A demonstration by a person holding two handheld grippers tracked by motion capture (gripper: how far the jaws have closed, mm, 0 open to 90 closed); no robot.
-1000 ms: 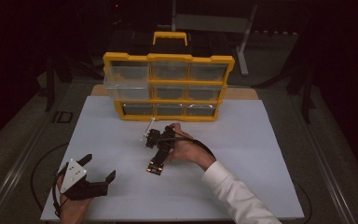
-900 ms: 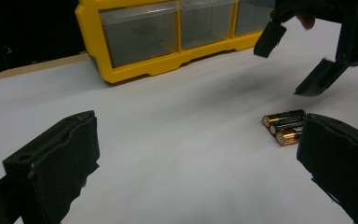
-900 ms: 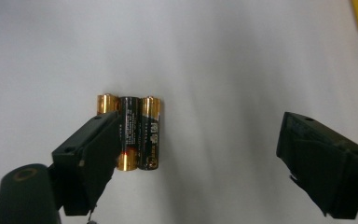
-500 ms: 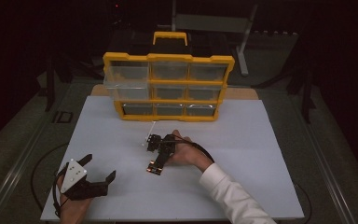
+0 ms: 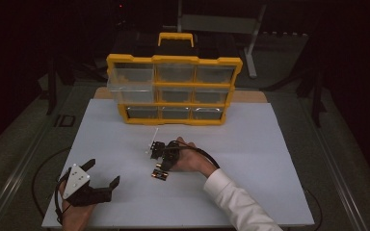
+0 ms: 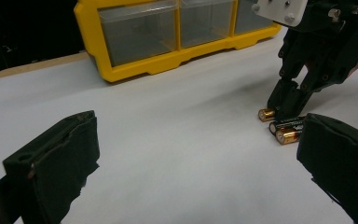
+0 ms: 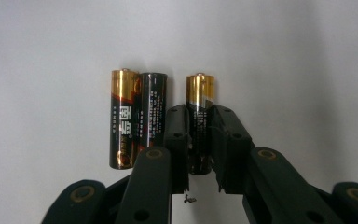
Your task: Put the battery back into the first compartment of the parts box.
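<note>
A black-and-gold battery (image 7: 199, 126) lies on the white tabletop (image 5: 250, 144), gold cap pointing away from the camera in the right gripper view, with the right gripper (image 7: 199, 140) closed down around its dark body, one jaw pressed to each side. Just to its left in that view lie two more batteries (image 7: 137, 123), side by side and touching each other, the nearer one just beside the gripper's left jaw. From the left gripper view the same cluster (image 6: 284, 128) shows near the tips of the right gripper (image 6: 289, 100), which leans down steeply onto the far battery. In the high view the batteries (image 5: 160, 174) sit near the middle of the tabletop, just in front of the right hand (image 5: 190, 159), whose white sleeve (image 5: 236, 202) comes in from the lower right.

The left gripper (image 5: 103, 180) rests at the near left of the tabletop, jaws spread wide and holding nothing.

A yellow drawer organiser (image 5: 173, 89) with clear drawers stands at the far edge, well apart from the batteries; its upper left drawer (image 5: 130, 89) is pulled out a little.
</note>
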